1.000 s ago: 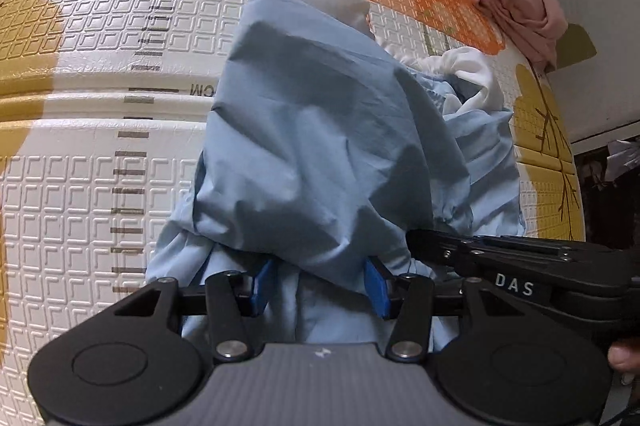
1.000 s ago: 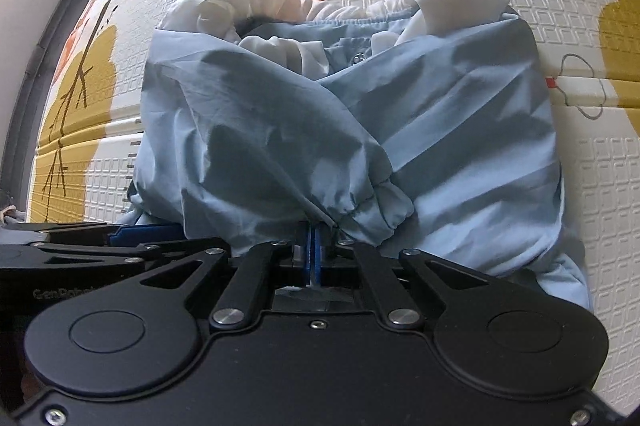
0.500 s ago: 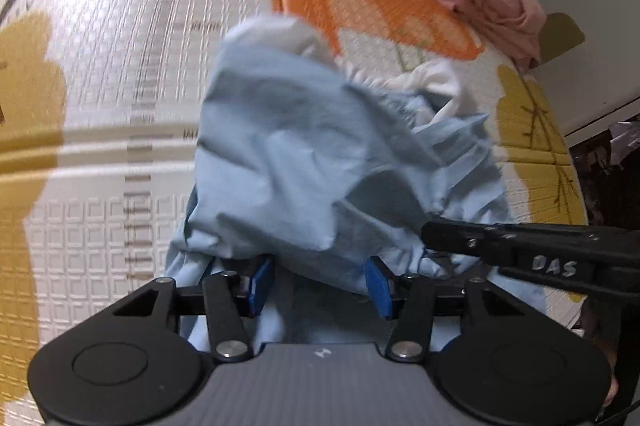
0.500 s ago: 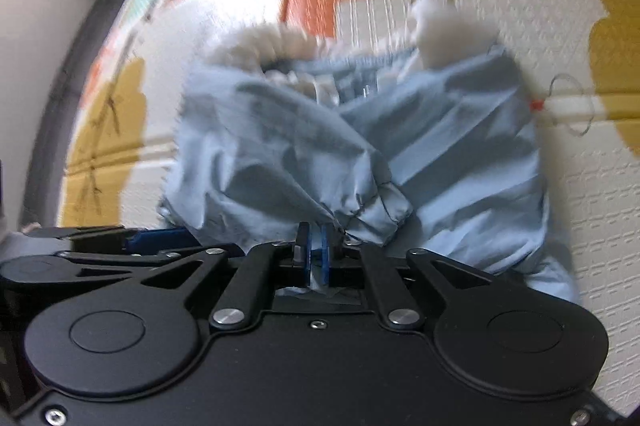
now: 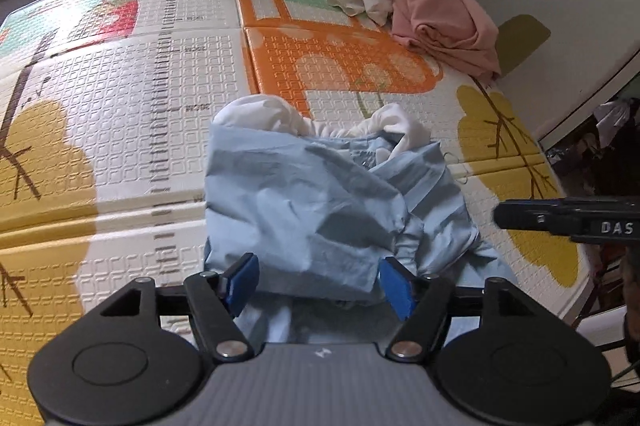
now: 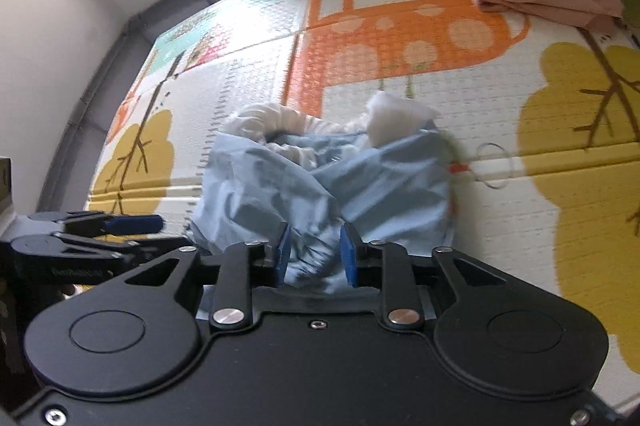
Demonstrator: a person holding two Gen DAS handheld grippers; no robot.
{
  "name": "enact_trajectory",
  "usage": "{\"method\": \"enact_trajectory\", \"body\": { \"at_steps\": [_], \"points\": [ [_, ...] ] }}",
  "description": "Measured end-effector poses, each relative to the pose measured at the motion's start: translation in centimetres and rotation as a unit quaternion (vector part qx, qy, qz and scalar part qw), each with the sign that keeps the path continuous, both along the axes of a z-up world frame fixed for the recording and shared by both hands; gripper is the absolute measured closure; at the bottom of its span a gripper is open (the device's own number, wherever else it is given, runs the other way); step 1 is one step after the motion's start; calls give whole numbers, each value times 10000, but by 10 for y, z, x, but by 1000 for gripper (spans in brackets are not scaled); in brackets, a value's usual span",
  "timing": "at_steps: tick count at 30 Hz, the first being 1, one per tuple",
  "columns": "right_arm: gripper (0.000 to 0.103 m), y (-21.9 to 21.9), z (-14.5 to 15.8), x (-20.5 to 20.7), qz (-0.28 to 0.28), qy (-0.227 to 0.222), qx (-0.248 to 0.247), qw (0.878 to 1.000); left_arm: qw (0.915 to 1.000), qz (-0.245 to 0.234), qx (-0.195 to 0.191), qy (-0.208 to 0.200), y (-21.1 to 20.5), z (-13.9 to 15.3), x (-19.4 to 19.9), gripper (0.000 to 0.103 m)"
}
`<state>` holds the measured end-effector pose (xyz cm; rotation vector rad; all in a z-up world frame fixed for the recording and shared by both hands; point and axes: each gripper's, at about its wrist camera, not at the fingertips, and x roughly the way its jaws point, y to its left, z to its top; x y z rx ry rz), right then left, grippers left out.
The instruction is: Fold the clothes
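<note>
- Looking along the left wrist view, the left gripper [image 5: 318, 284] is hanging over the near end of the blue garment [image 5: 320, 201], its jaws opening wide with the blue pads [image 5: 242, 280] standing clear of the cloth on either side; nothing is being pinched, which reads as a fold just laid down and let go.
- The blue garment is lying bundled on the play mat [image 5: 132, 73], roughly mid-mat and closer to the near edge, well apart from the pink clothes pile [image 5: 440, 21] resting by the far right corner, probably waiting its turn.
- Its long axis is running from the near edge toward the far edge, with the white lining [image 5: 264, 111] peeking out at the far end and the gathered cuffs sitting at the near end, under the gripper.
- The right gripper [image 5: 560, 220] is showing side-on at the right edge of this view, above the mat and off the cloth.
- Turning to the right wrist view, the right gripper [image 6: 314, 254] is parting its jaws too; a gathered fold of the blue garment [image 6: 360, 181] is sitting in the gap, seemingly below the pads, though blur is hiding whether they touch it.
- From here the garment is again pointing away toward the far edge, white lining [image 6: 280, 121] at that end, sleeves seemingly crossed over its middle.
- The left gripper [image 6: 116, 226] is appearing at the left, beside the garment's near left corner.
</note>
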<state>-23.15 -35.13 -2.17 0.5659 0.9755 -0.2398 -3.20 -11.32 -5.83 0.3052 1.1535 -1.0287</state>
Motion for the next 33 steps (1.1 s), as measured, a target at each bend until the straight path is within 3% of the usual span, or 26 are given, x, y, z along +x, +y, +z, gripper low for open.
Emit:
{"method": "enact_trajectory", "body": {
  "at_steps": [12, 22, 33],
  "points": [
    [67, -19, -35, -59, -274, 682, -174, 9971, 9979, 199, 581, -197, 34, -27, -1, 33],
    [64, -27, -76, -89, -547, 1249, -47, 9906, 9942, 558, 916, 35, 57, -62, 7, 33],
    [61, -26, -100, -96, -690, 1311, 345, 9884, 9930, 618, 938, 363, 58, -78, 5, 35]
  ]
}}
